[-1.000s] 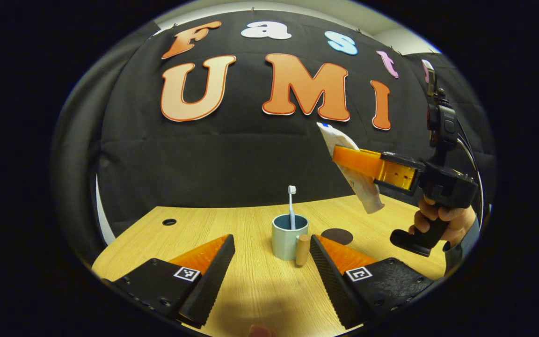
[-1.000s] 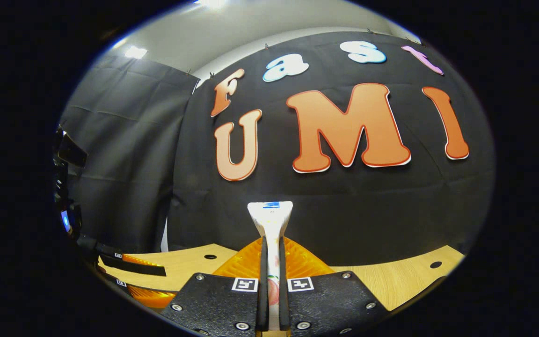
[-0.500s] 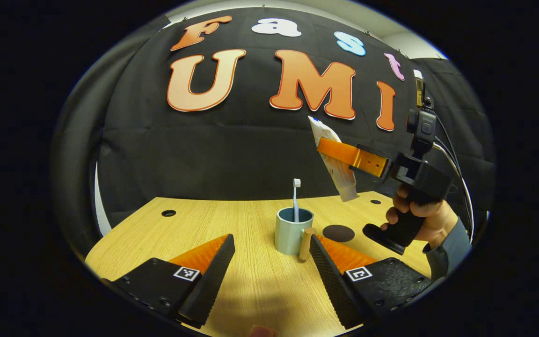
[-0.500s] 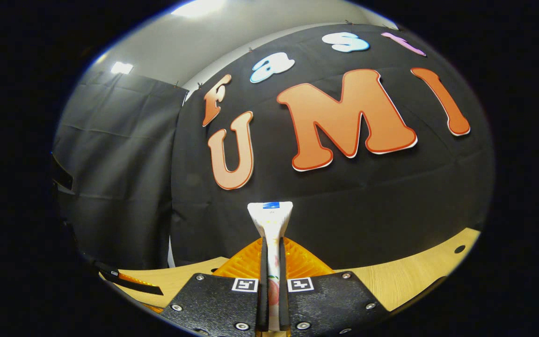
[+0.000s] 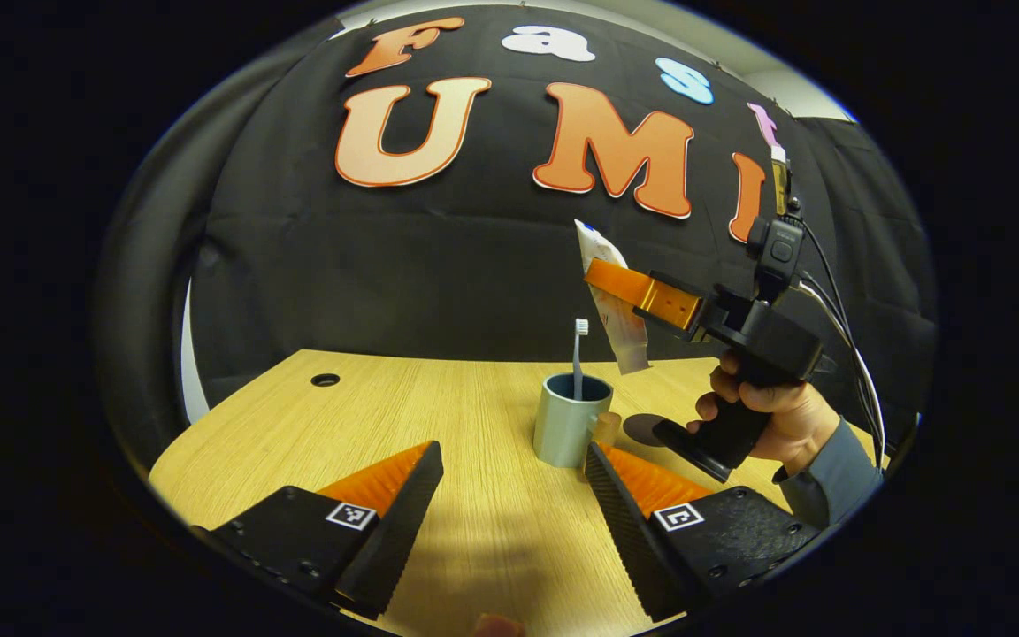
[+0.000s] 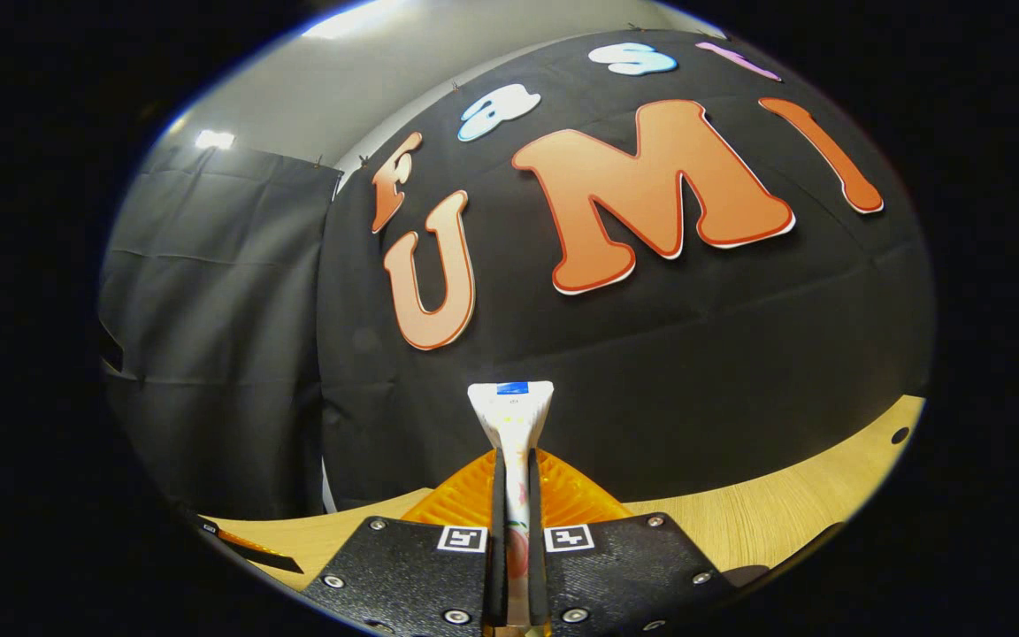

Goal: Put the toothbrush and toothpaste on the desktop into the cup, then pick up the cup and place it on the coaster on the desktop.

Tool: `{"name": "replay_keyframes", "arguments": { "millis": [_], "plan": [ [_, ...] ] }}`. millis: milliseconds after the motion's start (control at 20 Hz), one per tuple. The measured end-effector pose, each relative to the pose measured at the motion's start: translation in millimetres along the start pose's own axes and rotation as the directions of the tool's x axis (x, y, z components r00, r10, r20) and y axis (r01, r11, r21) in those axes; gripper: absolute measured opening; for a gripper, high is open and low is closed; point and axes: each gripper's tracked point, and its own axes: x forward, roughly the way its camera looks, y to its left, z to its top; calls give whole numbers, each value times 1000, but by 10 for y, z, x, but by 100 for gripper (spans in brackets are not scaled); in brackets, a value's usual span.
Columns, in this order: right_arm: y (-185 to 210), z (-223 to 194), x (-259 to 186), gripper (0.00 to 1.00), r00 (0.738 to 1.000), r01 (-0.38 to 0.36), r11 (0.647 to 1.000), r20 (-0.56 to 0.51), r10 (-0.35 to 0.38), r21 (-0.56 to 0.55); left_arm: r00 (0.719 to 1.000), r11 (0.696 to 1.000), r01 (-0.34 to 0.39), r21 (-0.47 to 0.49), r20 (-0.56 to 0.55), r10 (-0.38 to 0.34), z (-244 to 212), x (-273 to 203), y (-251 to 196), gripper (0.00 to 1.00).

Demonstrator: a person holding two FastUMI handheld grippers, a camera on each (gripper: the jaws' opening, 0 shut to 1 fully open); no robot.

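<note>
Left tool point(image 5: 514, 495): fingers spread wide, nothing between them, low over the tabletop point(image 5: 439, 416).
Right tool point(image 6: 515, 531): pinching the toothpaste point(image 6: 511, 416), held in the air at the cup's 1 o'clock.
Cup point(image 5: 568, 431): on the tabletop, toothbrush point(image 5: 578, 358) upright inside.
Coaster point(image 5: 642, 429): at the cup's 3 o'clock.

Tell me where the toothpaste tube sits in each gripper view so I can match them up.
Left gripper view: the toothpaste tube hangs right of centre, clamped in the right gripper, its lower end above and right of the cup.
Right gripper view: the tube stands at bottom centre, pinched between that gripper's own fingers, flat end up.
Shared landmark: the wooden desktop.
</note>
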Motion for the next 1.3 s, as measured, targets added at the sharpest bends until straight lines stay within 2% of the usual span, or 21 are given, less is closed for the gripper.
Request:
{"name": "replay_keyframes", "arguments": {
  "millis": [350,600,700,1000,1050,1250,1300],
  "plan": [
    [-141,-369,125,9,997,39,999,-72,-38,1,999,999,-12,-36,-39,10,-201,47,97,98],
    [-119,-323,125,14,997,34,999,-69,-36,-26,996,998,-13,-62,-84,7,-324,109,68,98],
    [-118,-248,141,13,998,34,999,-50,-35,-37,996,998,-26,-63,-88,20,-361,87,93,98],
    [-66,-184,15,13,994,13,998,-104,-19,-60,995,998,-32,-46,-96,27,-363,81,22,100],
    [-58,-166,-25,14,993,11,997,-118,-19,-72,995,999,-29,-43,-93,25,-372,53,-9,98],
    [-43,-90,-281,31,984,2,995,-177,-20,-103,995,999,-27,-28,-96,24,-328,46,-117,98],
    [-66,-55,-359,41,982,6,993,-187,-28,-118,995,999,-27,-23,-97,25,-312,48,-141,97]
  ]
}}
